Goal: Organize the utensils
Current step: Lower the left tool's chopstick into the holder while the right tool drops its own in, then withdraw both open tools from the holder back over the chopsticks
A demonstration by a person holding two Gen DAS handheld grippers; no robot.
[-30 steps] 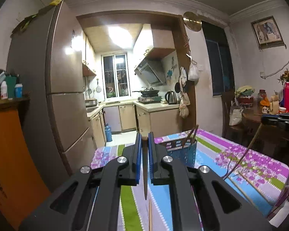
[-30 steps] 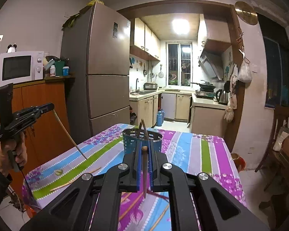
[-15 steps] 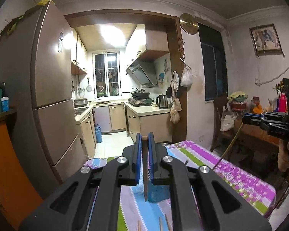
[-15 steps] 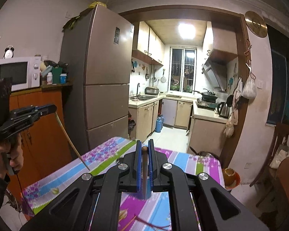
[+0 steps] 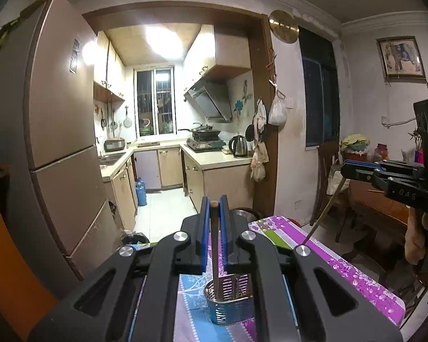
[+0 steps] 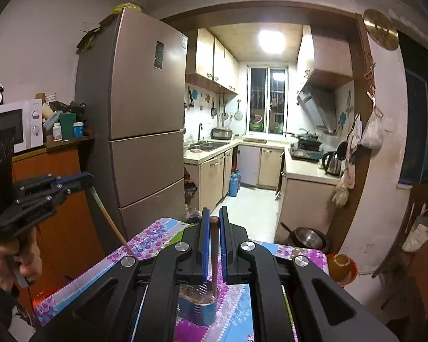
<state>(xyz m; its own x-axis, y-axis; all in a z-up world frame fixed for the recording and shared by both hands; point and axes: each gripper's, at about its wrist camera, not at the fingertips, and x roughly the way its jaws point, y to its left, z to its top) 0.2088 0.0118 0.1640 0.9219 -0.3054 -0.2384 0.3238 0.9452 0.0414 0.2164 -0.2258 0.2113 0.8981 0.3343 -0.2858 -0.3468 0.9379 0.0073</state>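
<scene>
Kitchen and dining room, night, ceiling lamp lit beyond a wooden doorway. Tall fridge [image 6: 139, 119] fills the left of both views, with a white microwave [image 6: 11, 125] at the left edge of the right wrist view. Lower frame: bench [image 5: 342, 265] under a striped, purple-flowered cloth. Left claw [image 5: 214, 208], centre bottom of the left wrist view, blue pads closed on a brown chopstick [image 5: 214, 250]; the stick runs down between the pads and its lower end sits inside the perforated metal utensil holder [image 5: 231, 302], which stands upright on the cloth at lower centre. Right claw [image 6: 213, 219], centre bottom of the right wrist view, likewise clamped on a second chopstick [image 6: 214, 259] whose lower end reaches the rim of the same holder [image 6: 197, 305]; whether the tip is inside, cannot tell. Each claw also shows in the other's view: the right claw [image 5: 348, 169] at the right edge of the left wrist view with its stick slanting down toward the bench, the left claw [image 6: 81, 178] at the left edge of the right wrist view with a hand [image 6: 11, 262] on the grip below.
</scene>
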